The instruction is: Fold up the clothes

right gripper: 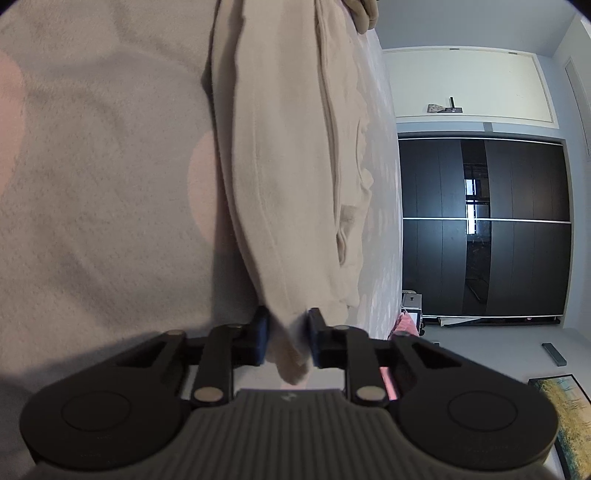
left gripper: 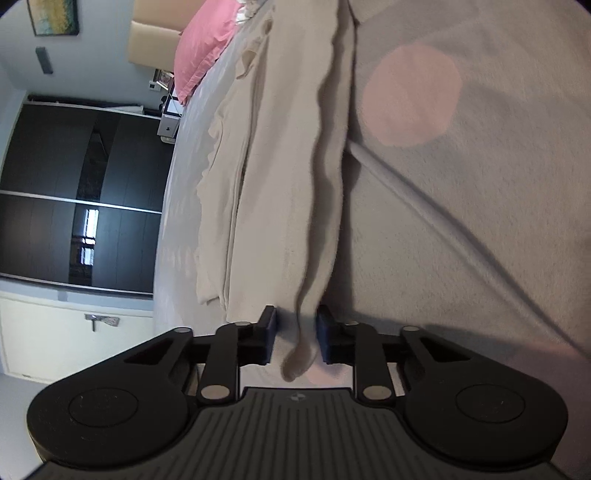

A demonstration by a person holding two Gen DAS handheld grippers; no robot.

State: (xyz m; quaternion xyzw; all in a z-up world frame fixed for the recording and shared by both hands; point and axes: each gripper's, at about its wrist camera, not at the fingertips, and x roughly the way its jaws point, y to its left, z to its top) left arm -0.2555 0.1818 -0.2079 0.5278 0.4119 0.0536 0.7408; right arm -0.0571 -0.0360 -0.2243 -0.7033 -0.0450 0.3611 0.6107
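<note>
The left gripper [left gripper: 295,332] pinches a hanging fold of the beige garment [left gripper: 273,184], its tail drooping between the pads. The right gripper [right gripper: 288,338] clamps another edge of it above the grey bedspread [right gripper: 92,184].

Soft matt beige cloth garment [left gripper: 280,206], fuzzy grey bedcover [left gripper: 480,221], matt black plastic left gripper [left gripper: 295,332], glossy dark wardrobe [left gripper: 74,192].

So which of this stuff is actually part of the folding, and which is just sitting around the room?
Part of the job:
- beige garment, pinched at two spots
- left gripper
- right gripper
- bed under it

Just lying about:
- pink pillow
- dark wardrobe
- painting
</note>
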